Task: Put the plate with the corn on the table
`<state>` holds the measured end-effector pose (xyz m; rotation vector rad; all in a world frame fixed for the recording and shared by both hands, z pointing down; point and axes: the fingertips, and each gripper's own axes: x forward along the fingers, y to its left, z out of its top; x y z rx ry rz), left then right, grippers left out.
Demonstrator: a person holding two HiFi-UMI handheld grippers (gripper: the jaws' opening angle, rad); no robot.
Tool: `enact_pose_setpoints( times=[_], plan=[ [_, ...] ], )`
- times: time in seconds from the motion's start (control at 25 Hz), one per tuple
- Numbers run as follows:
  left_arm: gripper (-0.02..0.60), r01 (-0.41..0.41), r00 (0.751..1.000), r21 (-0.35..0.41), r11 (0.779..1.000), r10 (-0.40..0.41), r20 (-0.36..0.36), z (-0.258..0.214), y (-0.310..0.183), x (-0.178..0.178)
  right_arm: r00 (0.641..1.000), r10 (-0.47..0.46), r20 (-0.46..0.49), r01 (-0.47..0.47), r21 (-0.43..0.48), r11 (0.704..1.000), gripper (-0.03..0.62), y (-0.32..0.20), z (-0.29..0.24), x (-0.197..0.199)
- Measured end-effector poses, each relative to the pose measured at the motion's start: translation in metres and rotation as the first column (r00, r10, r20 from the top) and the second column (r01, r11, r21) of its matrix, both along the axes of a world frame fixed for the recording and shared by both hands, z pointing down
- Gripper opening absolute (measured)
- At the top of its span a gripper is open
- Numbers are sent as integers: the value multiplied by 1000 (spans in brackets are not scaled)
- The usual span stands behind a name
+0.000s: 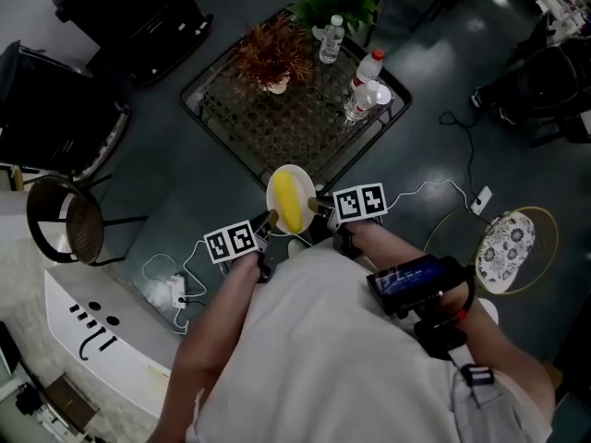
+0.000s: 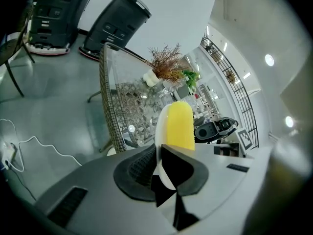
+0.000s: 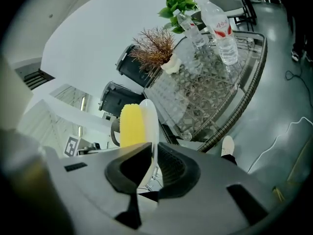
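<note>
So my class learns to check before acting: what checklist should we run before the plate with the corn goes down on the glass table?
1. Is the left gripper shut on the plate rim? Ok.
2. Is the right gripper shut on the opposite rim? Ok.
3. Is the corn lying on the plate? Ok.
4. Is there a bare spot on the table near its closest corner? Ok; the plant and bottles stand farther back.
5. Is the plate above the tabletop? Cannot tell; it sits by that corner.
</note>
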<state>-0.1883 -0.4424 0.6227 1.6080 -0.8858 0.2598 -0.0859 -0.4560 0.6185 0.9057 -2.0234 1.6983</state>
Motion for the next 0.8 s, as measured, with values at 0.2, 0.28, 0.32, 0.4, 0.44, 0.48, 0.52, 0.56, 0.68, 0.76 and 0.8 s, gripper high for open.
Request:
enact_pose_setpoints(
  times=[0.2,0.28,0.32,0.4,0.44,0.48,0.52,0.56,0.68,0.76,0.8],
  plan=[
    [36,-2,1000,-34,999,3,8,14,-18,7,1000,-19,3,19,-40,999,44,-20,16,7],
    [36,4,1000,-39,999,-4,10,17,-29,9,1000,-29,7,29,-45,999,44,-33,20,9],
    [36,8,1000,-40,999,-8,10,19,-35,10,999,-33,9,33,-47,998,44,-40,23,10],
    [37,15,1000,-39,999,-14,11,22,-46,13,999,-42,9,42,-48,998,44,-53,27,12],
    [37,17,1000,-38,999,-16,12,24,-51,14,999,-46,8,47,-47,998,44,-59,29,13],
    [35,18,1000,-38,999,-17,15,26,-55,15,999,-51,7,51,-47,998,44,-64,31,14],
    [36,18,1000,-39,999,-17,18,27,-59,15,998,-55,5,55,-47,997,44,-68,32,14],
    [36,18,1000,-41,999,-17,22,29,-61,16,998,-59,2,59,-48,997,44,-70,34,15],
    [35,14,999,-54,998,-12,34,35,-68,19,998,-64,-1,63,-58,996,44,-78,41,18],
    [35,10,999,-58,998,-7,44,41,-76,21,998,-64,-1,64,-62,996,44,-85,47,20],
    [35,7,999,-58,998,-5,47,43,-80,22,998,-64,-1,64,-62,996,44,-89,50,21]
  ],
)
